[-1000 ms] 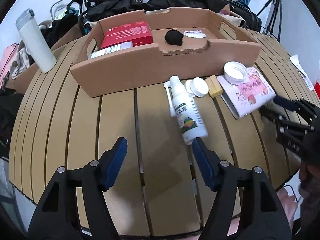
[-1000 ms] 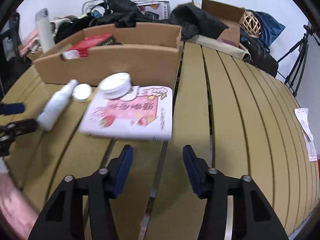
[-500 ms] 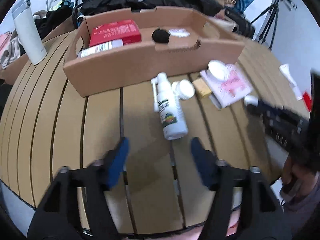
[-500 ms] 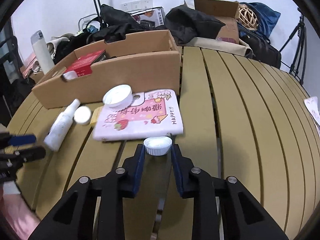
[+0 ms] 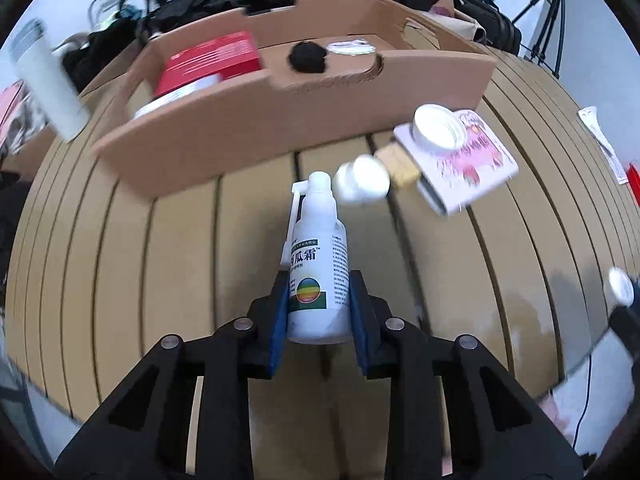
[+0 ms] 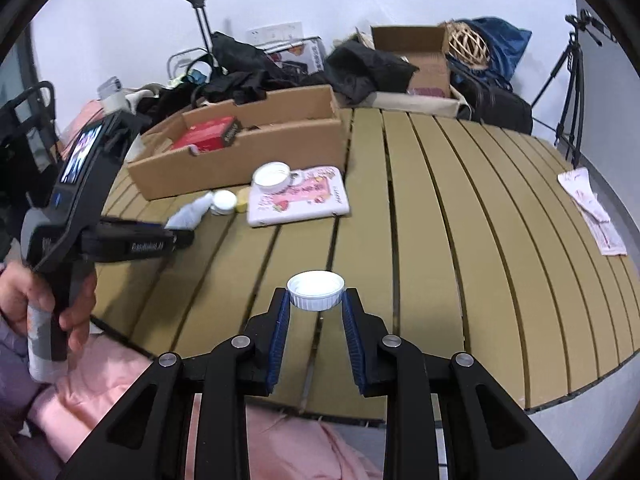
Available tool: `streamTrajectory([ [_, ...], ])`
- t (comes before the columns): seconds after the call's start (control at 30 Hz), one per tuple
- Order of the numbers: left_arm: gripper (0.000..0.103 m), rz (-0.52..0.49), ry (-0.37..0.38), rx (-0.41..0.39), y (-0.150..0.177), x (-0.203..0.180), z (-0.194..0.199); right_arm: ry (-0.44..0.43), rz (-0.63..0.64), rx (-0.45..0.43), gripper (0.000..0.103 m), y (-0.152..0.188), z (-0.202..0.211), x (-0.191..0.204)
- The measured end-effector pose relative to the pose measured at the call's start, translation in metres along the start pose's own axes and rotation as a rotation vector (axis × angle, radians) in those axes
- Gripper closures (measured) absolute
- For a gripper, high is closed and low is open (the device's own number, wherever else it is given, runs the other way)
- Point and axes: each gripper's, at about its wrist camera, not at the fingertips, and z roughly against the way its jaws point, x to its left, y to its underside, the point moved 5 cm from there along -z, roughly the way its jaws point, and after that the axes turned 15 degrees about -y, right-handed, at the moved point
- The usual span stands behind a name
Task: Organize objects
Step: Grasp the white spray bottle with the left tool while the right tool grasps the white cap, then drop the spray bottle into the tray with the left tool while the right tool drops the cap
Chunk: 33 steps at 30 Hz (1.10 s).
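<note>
My left gripper [image 5: 319, 304] is shut on a white spray bottle [image 5: 318, 264], nozzle pointing away toward the cardboard tray [image 5: 256, 120]. My right gripper [image 6: 315, 300] is shut on a small white ribbed cap [image 6: 316, 290], held above the slatted table [image 6: 460, 240]. On the table lie a pink and white booklet [image 6: 300, 196] with a wide white lid [image 6: 272, 174] on it, a small white jar [image 6: 224, 201] and a tan block [image 5: 400, 164]. The tray holds a red box [image 5: 212, 60], a black ball [image 5: 308, 56] and a small white item [image 5: 350, 47].
A white flask [image 5: 44, 88] stands left of the tray. A paper leaflet [image 6: 592, 208] lies at the table's right edge. Bags, a cardboard box [image 6: 420, 56] and a tripod [image 6: 572, 80] crowd the back. The left gripper body [image 6: 92, 200] shows in the right wrist view.
My left gripper closed on the spray bottle, which was lying loose before. My right gripper closed on the white cap and has lifted it back toward the table's near edge.
</note>
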Motion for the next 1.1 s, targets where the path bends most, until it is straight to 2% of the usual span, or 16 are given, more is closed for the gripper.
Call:
streamTrajectory([
  [0.17, 0.079, 0.030, 0.048, -0.043, 0.033, 0.030, 0.052, -0.017, 0.035, -0.011, 0.074, -0.003, 0.007, 0.016],
  [0.27, 0.079, 0.079, 0.074, -0.092, 0.029, 0.047, 0.078, -0.017, 0.040, -0.025, 0.074, -0.010, 0.009, 0.018],
  [0.33, 0.079, 0.114, 0.119, -0.125, 0.014, 0.056, 0.092, -0.028, 0.044, -0.044, 0.074, -0.021, 0.012, 0.019],
  [0.4, 0.079, 0.130, 0.190, -0.152, -0.015, 0.060, 0.099, -0.048, 0.060, -0.077, 0.074, -0.043, 0.016, 0.020],
  [0.47, 0.079, 0.129, 0.218, -0.179, -0.053, 0.061, 0.101, -0.083, 0.083, -0.114, 0.074, -0.075, 0.018, 0.023],
  [0.53, 0.079, 0.148, 0.242, -0.181, -0.094, 0.063, 0.093, -0.121, 0.112, -0.141, 0.074, -0.115, 0.011, 0.024],
  [0.63, 0.079, 0.182, 0.322, -0.106, -0.158, 0.062, 0.056, -0.168, 0.103, -0.138, 0.074, -0.173, -0.025, 0.013],
  [0.77, 0.079, 0.176, 0.262, 0.007, -0.223, 0.049, -0.020, -0.131, 0.073, -0.015, 0.074, -0.237, -0.121, -0.009],
  [0.83, 0.079, 0.189, 0.212, 0.046, -0.230, 0.047, -0.046, -0.075, 0.078, 0.037, 0.074, -0.251, -0.160, -0.018],
  [0.93, 0.079, 0.187, 0.224, 0.105, -0.234, 0.036, -0.077, -0.037, 0.064, 0.092, 0.074, -0.259, -0.209, -0.031],
  [1.0, 0.079, 0.165, 0.213, 0.104, -0.234, 0.031, -0.086, -0.003, 0.064, 0.106, 0.074, -0.261, -0.228, -0.038],
  [1.07, 0.078, 0.135, 0.185, 0.071, -0.234, 0.027, -0.089, 0.014, 0.061, 0.112, 0.073, -0.262, -0.238, -0.047],
  [1.1, 0.069, 0.127, 0.172, 0.050, -0.234, 0.027, -0.089, 0.013, 0.053, 0.115, 0.073, -0.262, -0.241, -0.050],
])
